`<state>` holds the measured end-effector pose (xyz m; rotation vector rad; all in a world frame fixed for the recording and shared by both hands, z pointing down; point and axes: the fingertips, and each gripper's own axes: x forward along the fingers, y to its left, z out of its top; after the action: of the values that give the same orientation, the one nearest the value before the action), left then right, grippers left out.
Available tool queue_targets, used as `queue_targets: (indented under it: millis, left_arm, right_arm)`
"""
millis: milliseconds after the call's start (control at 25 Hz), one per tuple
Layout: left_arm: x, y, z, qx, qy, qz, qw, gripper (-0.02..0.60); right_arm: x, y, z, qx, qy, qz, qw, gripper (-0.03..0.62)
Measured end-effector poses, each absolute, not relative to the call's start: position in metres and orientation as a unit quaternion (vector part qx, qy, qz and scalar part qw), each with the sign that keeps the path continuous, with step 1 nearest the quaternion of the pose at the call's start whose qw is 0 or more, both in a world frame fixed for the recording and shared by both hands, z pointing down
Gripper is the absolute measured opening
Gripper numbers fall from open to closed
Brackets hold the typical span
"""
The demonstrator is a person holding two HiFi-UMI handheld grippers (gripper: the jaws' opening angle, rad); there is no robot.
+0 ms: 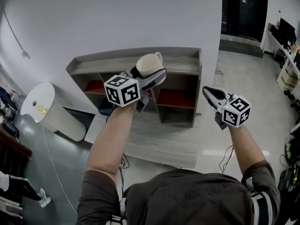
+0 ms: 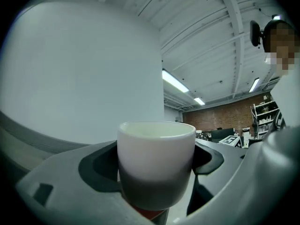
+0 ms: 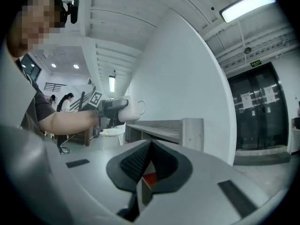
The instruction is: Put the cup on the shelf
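Your left gripper (image 1: 151,77) is clamped on the white cup (image 1: 148,64), upright between its jaws, just above the shelf (image 1: 183,62) top. Lower it straight down and release only once the base sits flat. Right gripper (image 1: 211,94), closed and empty, hangs to its right.

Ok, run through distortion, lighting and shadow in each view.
Head view: fisheye bows the shelf and wall, light is even and soft. Left gripper view: dark vignette in the corners, the white cup bright at the rim and shaded on its lower half. Right gripper view: the ceiling light blows out at top right, and the wall curves strongly.
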<state>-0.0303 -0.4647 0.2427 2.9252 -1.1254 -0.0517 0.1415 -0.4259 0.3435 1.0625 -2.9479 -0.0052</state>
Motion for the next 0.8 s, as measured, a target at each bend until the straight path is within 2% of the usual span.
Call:
queue_targets:
  millis: [440,800]
  left_arm:
    - [0.069,-0.535,0.229,0.938,-0.345,0.022,-0.008,0.438]
    - [0.088,-0.565,0.258,0.931,-0.36,0.063,0.003,0.438]
  right_arm:
    - [0.214,-0.458,0.349,0.38,-0.925,0.01,-0.001,-0.008]
    - [0.239,-0.471,0.362,0.392,-0.92,0.018,0.003,-0.008]
